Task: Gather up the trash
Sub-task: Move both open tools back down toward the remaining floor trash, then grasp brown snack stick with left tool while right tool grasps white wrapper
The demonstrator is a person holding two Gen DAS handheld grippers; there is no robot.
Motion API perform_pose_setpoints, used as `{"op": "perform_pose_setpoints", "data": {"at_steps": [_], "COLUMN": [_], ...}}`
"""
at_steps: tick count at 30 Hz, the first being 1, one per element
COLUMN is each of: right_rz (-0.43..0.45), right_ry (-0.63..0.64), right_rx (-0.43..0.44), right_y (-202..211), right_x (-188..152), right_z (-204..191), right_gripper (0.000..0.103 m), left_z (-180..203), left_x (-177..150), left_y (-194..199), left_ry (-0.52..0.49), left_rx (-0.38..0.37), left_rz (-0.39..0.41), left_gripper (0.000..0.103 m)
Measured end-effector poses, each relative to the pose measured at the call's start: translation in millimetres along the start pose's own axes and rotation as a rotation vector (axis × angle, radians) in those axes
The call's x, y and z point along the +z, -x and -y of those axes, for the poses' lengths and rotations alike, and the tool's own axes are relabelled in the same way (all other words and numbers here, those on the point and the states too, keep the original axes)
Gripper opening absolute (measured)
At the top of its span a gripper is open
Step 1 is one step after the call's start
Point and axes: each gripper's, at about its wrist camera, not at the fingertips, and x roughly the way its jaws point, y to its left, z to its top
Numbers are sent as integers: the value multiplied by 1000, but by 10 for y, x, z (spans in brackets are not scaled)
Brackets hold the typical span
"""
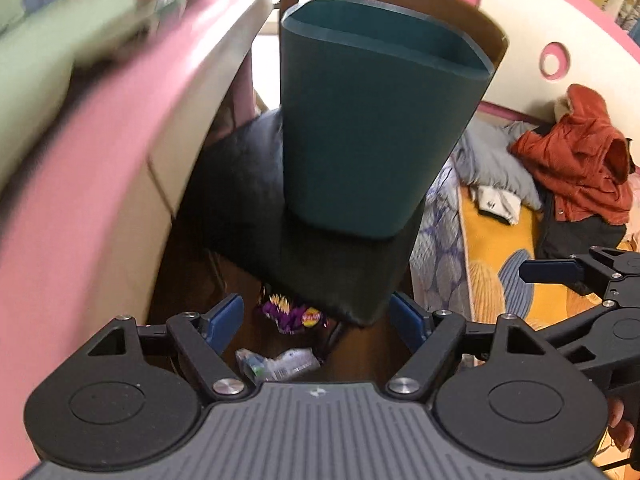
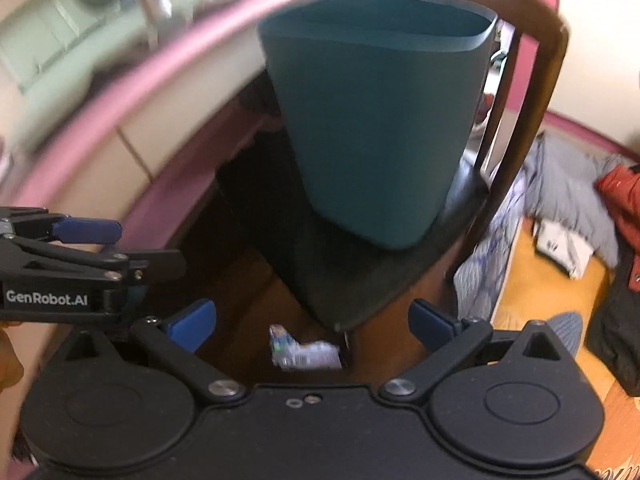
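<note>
A dark teal bin [image 1: 372, 120] [image 2: 376, 128] stands upright on the black seat of a chair [image 1: 256, 208] [image 2: 344, 276]. On the wooden floor under the chair lie a purple snack wrapper [image 1: 290, 314] and a crumpled clear-and-white wrapper [image 1: 280, 364] [image 2: 304, 350]. My left gripper [image 1: 316, 316] is open above both wrappers, with nothing between its blue fingertips. My right gripper [image 2: 312, 320] is open wide above the white wrapper, holding nothing. Each gripper shows at the edge of the other's view.
A pink-and-cream desk edge [image 1: 120, 128] curves along the left. To the right is a bed with a yellow patterned sheet [image 1: 496, 248], a grey blanket [image 1: 492, 160] and an orange-red jacket [image 1: 580, 160]. The chair's brown back [image 2: 536, 80] rises behind the bin.
</note>
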Motion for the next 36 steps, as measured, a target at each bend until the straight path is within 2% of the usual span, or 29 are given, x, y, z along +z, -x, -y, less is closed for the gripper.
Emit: {"op": "perform_pose_setpoints", "data": {"at_steps": [4,7,10,14,21,26,28,32,36], "right_rz": [-75,-141,-204,-245,-246,-251,-258,-222,-197], "right_ry": [61,88,53,-37,-219,-446,-531,-617,-763], "right_rx": [-20,-35,-32,-35,-27,-34,-25,-32,-32], "right_y": [-416,-803,-1239,-1846,-2897,-3654,-3936,-4382,-4756], "right_x": [-305,-573,-835,-1154,-1572,-1844,-1940,-2076,-2174], "right_z": [-34,-3,77,210,412,557,574,539,569], "right_gripper": [103,103,103,103,101,99,96,95,95], "left_z": [-125,-201,-301,-404,-477,-577,-606,-643,-667], "left_x": [-449,-776,-1145,-1675,-2521,-3085,-3289,-3631,-3841], "left_y": [-413,-796,-1238,-1824,-2827,-3487,-3692,-4090,-4352], "left_ry": [112,139,166,270,198,92,49,-17,-85], "left_rx": [2,30,63,86,134,119,119,111,116], "left_rz": [-77,-137,-214,-320,-420,-497,-525,-569,-574], "left_gripper": [80,80,80,80,80,80,80,80,80]}}
